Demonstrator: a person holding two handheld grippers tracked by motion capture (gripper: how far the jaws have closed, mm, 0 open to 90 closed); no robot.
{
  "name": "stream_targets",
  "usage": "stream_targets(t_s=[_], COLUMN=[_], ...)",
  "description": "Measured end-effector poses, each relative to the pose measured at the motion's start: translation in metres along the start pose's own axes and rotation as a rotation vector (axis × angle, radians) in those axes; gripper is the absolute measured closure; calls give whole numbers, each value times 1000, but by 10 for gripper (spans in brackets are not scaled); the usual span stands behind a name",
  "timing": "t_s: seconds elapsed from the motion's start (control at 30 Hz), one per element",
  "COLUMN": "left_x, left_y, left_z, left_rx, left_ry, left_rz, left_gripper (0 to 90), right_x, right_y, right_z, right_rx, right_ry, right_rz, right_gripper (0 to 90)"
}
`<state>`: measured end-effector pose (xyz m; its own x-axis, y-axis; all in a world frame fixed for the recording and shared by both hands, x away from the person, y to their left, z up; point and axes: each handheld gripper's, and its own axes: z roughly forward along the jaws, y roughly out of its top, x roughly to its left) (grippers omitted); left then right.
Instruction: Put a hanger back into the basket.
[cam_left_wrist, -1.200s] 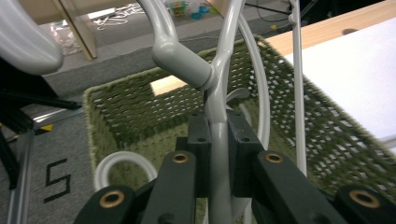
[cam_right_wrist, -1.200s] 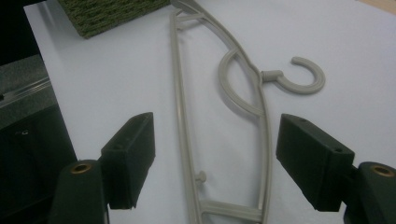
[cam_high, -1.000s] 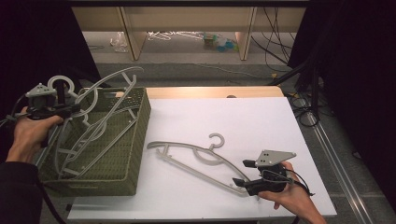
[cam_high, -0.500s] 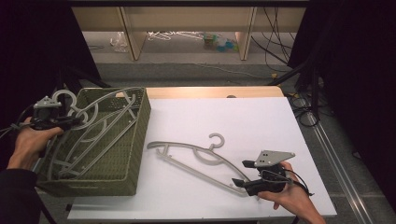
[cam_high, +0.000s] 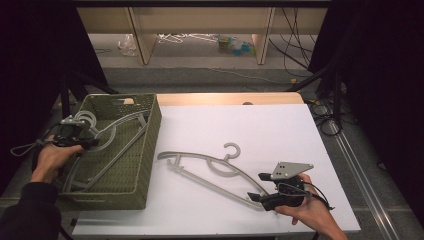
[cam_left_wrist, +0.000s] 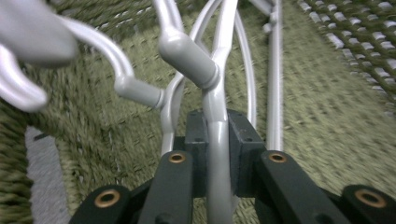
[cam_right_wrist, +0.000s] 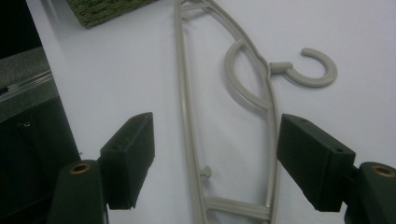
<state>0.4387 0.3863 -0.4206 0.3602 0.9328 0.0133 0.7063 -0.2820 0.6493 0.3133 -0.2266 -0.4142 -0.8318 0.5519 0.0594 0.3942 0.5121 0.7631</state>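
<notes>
Flat on table, hanger (cam_high: 210, 167) lengthwise left-right, hook (cam_high: 232, 149) pointing away

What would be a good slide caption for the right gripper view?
Open right gripper poised over a grey hanger lying flat on the white table, one of its fingers on either side.

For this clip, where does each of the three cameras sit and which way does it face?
High view: above the person's side, looking forward and down on the white table, both hands in view.
Left gripper view: rides the left gripper, looking into the green basket; its jaws clamp a grey hanger.
Right gripper view: rides the right gripper, open over the table hanger.
Shared: high and right gripper views both show that table hanger.
</notes>
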Motion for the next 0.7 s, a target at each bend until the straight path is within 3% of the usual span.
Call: stream_targets(t_s=[0.13, 0.23, 0.3, 0.37, 0.47, 0.5, 0.53, 0.57, 0.67, 0.7], left_x=[3, 5, 1, -7, -19, -19, -28, -33, -39, -43], left_y=[-4, -4, -6, -6, -8, -8, -10, -13, -17, -20], left_z=[-5, -18, -25, -35, -50, -50, -56, -61, -69, -78], left_rx=[10, -29, -44, -77, -168, -168, -224, -246, -270, -302], left_ry=[51, 83, 64, 59, 30, 30, 8, 1, 1, 22], left_rz=[-33, -73, -52, -57, -66, -66, -83, -79, -63, -61], left_gripper=[723, 660, 665, 633, 567, 531, 481, 468, 434, 426], right_x=[0, 0, 0, 0, 1, 1, 0, 0, -1, -1], right_y=[0, 0, 0, 0, 0, 0, 0, 0, -1, -1], right_z=[0, 0, 1, 2, 2, 2, 3, 3, 4, 5], right_rx=[-3, -1, 2, 2, 0, 0, -3, -4, -3, -5], right_ry=[-2, -2, -4, -1, -1, -1, -4, -3, -8, -9], right_rz=[-4, -1, -5, -9, -9, -9, -6, -5, 8, 7], right_gripper=[287, 288, 288, 287, 286, 286, 283, 282, 280, 280])
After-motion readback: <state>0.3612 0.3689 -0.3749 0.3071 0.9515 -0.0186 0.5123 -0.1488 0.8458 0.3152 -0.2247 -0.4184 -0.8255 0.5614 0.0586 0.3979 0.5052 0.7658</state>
